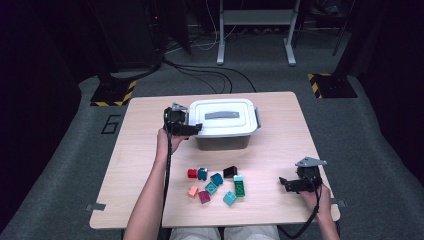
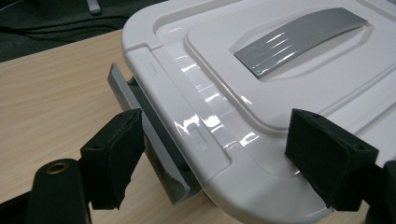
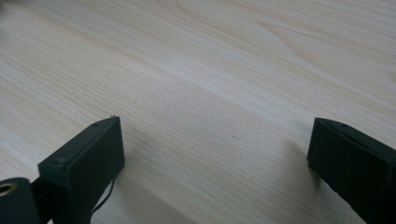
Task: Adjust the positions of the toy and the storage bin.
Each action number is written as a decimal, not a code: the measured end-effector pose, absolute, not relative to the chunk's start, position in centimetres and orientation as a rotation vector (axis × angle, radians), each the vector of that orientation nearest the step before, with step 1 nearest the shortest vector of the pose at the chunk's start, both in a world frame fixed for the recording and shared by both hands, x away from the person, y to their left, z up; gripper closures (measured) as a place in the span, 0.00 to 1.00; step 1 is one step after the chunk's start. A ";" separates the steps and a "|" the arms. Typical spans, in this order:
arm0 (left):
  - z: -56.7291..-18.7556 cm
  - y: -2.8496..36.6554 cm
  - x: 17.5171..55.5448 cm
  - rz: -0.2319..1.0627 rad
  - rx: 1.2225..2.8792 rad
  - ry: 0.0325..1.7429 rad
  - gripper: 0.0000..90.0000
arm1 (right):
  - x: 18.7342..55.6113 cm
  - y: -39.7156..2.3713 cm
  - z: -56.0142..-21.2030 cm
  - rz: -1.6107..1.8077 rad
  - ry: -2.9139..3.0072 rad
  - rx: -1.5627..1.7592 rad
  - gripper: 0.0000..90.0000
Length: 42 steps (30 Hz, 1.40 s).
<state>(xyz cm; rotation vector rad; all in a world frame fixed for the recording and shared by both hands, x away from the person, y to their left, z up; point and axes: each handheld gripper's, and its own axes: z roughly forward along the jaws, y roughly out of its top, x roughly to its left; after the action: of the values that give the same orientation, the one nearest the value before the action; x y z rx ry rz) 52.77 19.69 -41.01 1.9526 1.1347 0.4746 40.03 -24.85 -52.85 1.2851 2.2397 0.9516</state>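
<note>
Box lid bears no readable writing.

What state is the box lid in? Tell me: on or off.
On. The white lid sits flat on the box, its grey side latch between the open left claw's jaws.

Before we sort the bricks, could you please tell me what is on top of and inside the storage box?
A white lid with a grey handle covers the storage box. Its contents are hidden by the lid.
</note>
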 end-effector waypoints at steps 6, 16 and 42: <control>-41.1 19.1 53.1 0.442 1.951 1.117 0.21 | 40.0 -24.8 -52.8 0.952 2.238 1.288 0.04; -41.5 19.9 52.8 0.420 1.855 1.174 0.11 | 40.0 -25.0 -52.8 0.961 2.236 1.293 0.05; -51.4 28.9 40.7 0.603 1.978 1.380 0.07 | 41.3 -23.1 -46.1 1.176 2.281 1.120 0.00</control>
<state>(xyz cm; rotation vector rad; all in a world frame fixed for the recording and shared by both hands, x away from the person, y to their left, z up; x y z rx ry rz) 40.68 28.88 -51.40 1.9779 1.3796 0.6033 41.34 -23.13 -46.11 1.1201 2.2806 1.1760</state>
